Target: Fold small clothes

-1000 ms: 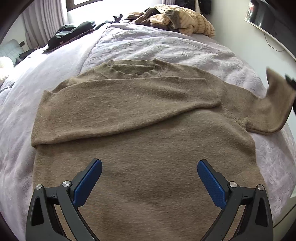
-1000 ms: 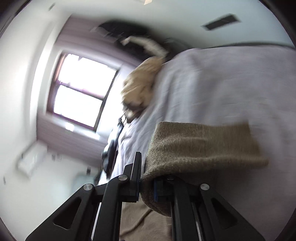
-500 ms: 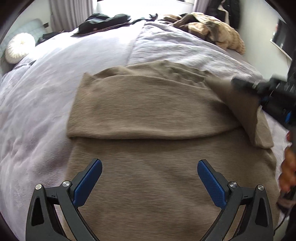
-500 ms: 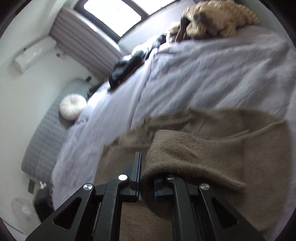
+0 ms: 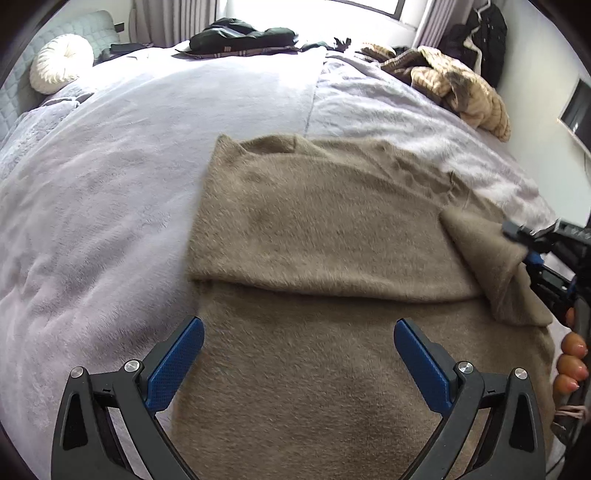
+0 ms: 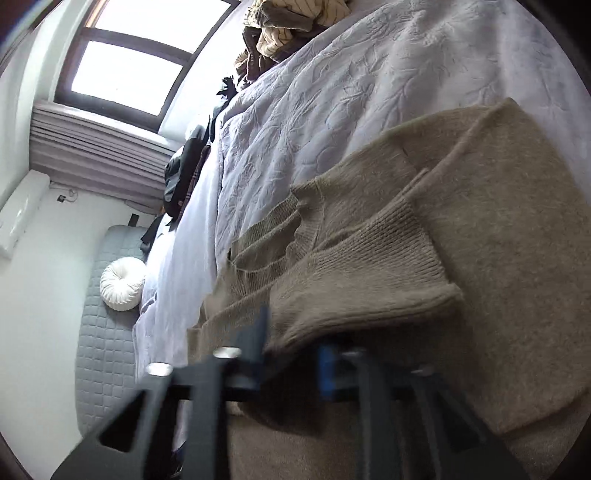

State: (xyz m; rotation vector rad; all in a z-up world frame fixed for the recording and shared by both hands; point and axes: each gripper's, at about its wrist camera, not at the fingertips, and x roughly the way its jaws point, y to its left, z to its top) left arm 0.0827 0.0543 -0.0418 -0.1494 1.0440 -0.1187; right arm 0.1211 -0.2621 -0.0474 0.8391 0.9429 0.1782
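So my left gripper (image 5: 298, 363) is hanging wide open over the lower half of the sweater (image 5: 332, 236), nothing between the pads. The sweater's spread flat in the middle of the bed (image 5: 110, 166), nearer the right edge, one sleeve already folded across the chest. My right gripper (image 6: 291, 363) is clamped tight on the other sleeve (image 6: 369, 266), holding its cuff over the sweater's right side; that view's pretty blurry down by the jaws. Around it: a tan pile of clothes (image 5: 458, 88) at the far right corner of the bed, dark clothes (image 5: 240, 35) along the far edge, a round white cushion (image 5: 61, 62) at the far left. Nothing's sitting on the sweater itself.
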